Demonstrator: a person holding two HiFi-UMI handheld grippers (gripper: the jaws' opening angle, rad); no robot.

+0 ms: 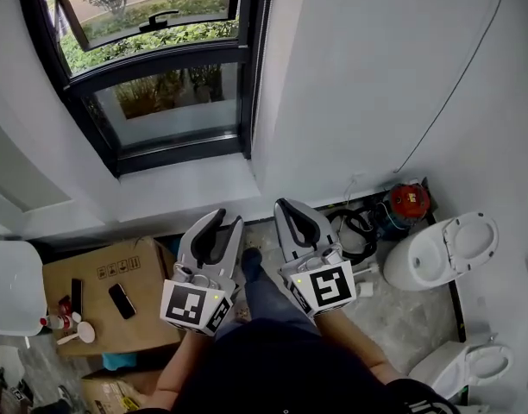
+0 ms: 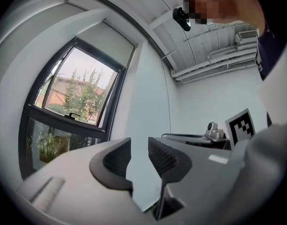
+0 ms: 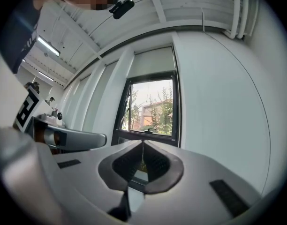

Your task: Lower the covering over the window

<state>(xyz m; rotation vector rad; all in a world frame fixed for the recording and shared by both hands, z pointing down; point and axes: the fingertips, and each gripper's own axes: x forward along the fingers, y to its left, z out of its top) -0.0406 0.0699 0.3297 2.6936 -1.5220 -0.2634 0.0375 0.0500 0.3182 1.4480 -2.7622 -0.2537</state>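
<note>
Window (image 1: 160,67) sits at eleven o'clock, blind (image 3: 153,62) raised. Left tongs (image 1: 227,218) stand spread and empty; right tongs (image 1: 287,207) are pressed together.

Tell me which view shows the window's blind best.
The right gripper view: the pale blind faces the camera almost squarely, raised, covering only the top of the window. The left gripper view shows the blind at a slant. The head view shows only the window's lower part, no blind.
</note>
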